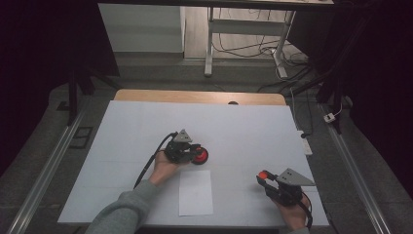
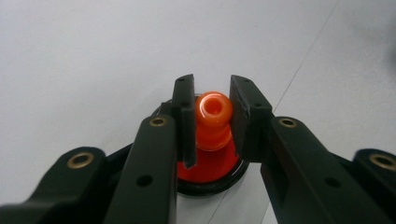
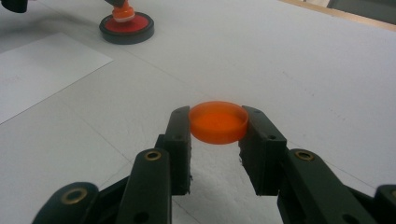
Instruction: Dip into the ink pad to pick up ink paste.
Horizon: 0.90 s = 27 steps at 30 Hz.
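Note:
An orange stamp stands upright on a red ink pad with a black rim. My left gripper is shut on the stamp's knob, one jaw on each side. In the high view this gripper sits at the table's middle, with the ink pad just to its right. My right gripper is shut on a round orange lid, held flat a little above the table. The high view shows that gripper at the front right with the lid at its tip.
A white sheet of paper lies on the white table cover between the two hands, near the front edge. The right gripper view has the ink pad and paper at far left. Desk legs and cables stand beyond the table.

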{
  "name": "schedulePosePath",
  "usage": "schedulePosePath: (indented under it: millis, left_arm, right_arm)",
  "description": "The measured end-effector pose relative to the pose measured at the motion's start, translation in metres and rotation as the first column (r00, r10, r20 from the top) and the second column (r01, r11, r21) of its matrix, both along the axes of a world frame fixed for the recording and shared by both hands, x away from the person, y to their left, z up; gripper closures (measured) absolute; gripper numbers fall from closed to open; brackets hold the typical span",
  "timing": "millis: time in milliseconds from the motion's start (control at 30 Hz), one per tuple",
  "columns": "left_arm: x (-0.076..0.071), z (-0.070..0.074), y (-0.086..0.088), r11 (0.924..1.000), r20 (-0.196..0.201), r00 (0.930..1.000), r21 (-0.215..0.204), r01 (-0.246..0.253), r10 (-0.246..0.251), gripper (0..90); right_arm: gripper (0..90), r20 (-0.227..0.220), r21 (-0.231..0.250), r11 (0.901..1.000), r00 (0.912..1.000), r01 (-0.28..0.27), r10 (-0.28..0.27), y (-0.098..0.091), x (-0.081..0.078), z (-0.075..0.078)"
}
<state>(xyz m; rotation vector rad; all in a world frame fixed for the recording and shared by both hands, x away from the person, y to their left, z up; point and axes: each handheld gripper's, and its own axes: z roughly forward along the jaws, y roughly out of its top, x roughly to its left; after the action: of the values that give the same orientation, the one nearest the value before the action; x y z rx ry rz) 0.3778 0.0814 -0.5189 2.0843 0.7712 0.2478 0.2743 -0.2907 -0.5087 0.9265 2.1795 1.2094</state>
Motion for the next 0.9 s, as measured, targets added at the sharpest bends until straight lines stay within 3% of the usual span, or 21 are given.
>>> schedulePosePath:
  millis: [567, 900]
  left_arm:
    - [-0.0014, -0.0047, -0.0029, 0.9993, 0.018, 0.9998, 0.038, 0.005, -0.005, 72.4]
    - [-0.0065, -0.0075, -0.0044, 0.9987, 0.054, 0.9985, 0.051, -0.008, 0.006, 72.7]
  right_arm:
    - [64.7, -0.001, -0.009, 1.0, 1.0, 0.001, -0.001, 0.0008, -0.0008, -0.0008]
    - [64.7, 0.003, -0.004, 1.0, 1.0, 0.0, 0.0, 0.0019, -0.0027, 0.0]
